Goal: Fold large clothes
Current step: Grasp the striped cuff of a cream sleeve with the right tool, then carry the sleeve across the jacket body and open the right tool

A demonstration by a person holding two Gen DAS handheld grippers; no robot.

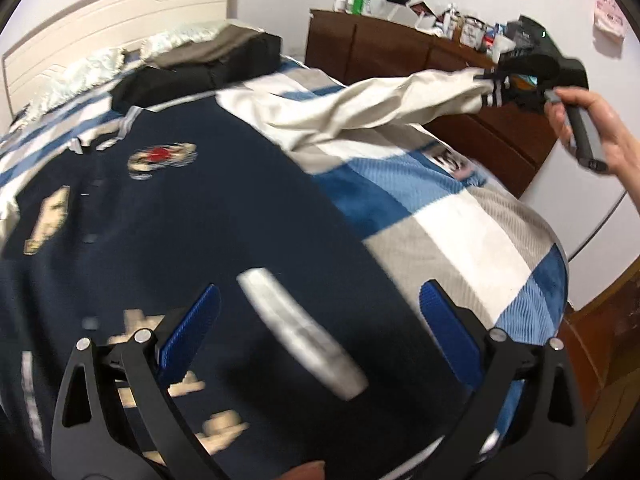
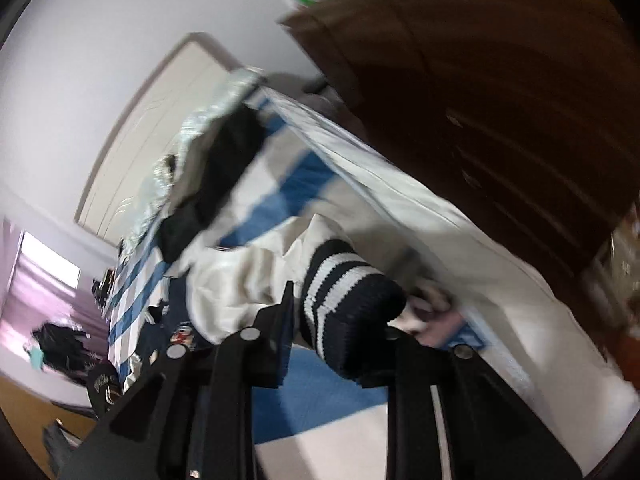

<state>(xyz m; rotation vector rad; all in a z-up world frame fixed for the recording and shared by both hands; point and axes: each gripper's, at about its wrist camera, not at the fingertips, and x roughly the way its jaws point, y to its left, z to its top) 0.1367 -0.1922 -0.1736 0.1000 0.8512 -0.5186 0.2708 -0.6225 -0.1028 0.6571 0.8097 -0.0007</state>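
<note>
A navy varsity jacket (image 1: pixel 168 216) with cream patches lies spread on the bed. Its cream sleeve (image 1: pixel 360 112) is stretched out to the right, above the bed. My right gripper (image 2: pixel 340 320) is shut on the sleeve's navy and white striped cuff (image 2: pixel 344 296); the same gripper shows in the left wrist view (image 1: pixel 516 84) at the far right, held by a hand. My left gripper (image 1: pixel 320 304) is open and empty, hovering over the jacket's lower body, its blue pads (image 1: pixel 192 328) wide apart.
The bed has a blue, white and grey checked blanket (image 1: pixel 460 216). Dark folded clothes (image 1: pixel 208 68) and pillows lie by the headboard (image 1: pixel 120 12). A brown dresser (image 1: pixel 400 52) with clutter on top stands close to the bed's right side.
</note>
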